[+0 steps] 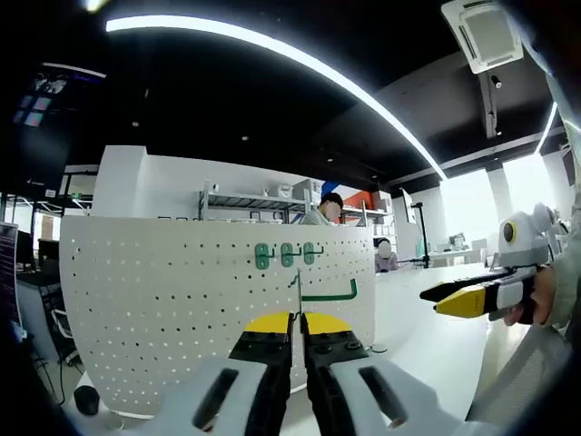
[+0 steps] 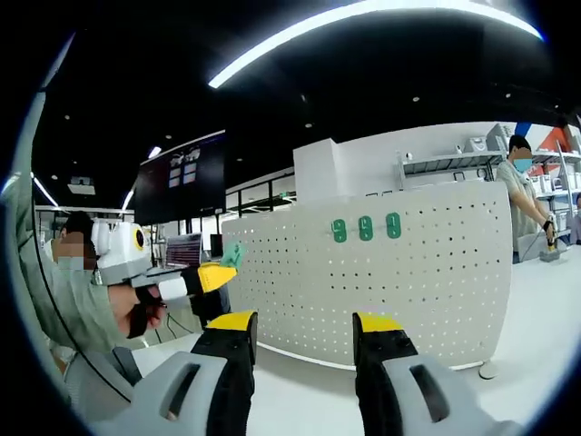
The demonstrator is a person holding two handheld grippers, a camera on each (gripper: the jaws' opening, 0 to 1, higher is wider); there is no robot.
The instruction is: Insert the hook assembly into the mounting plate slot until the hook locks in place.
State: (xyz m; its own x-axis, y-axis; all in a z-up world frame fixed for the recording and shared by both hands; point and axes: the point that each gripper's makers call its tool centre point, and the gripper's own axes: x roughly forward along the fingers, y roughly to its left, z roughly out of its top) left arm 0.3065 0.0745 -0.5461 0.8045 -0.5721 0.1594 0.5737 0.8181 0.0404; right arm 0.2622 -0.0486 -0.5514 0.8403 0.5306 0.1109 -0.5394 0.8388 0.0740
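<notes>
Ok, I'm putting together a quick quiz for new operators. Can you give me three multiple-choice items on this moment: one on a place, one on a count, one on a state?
1. Where on the white pegboard do the mounted green hooks sit?
A. Near its upper edge
B. Along its bottom edge
C. On its far left side

2. How many mounted green hooks are there?
A. One
B. Three
C. Five

3. How do the jaws of the right gripper stand?
A. Shut on a hook
B. Open, holding nothing
C. Shut on nothing

Answers:
1 A: they sit in a row just under the board's top edge.
2 B: three green pieces show side by side in both views.
3 B: a wide gap shows between the jaws, while the loose hook is in the left gripper.
</notes>
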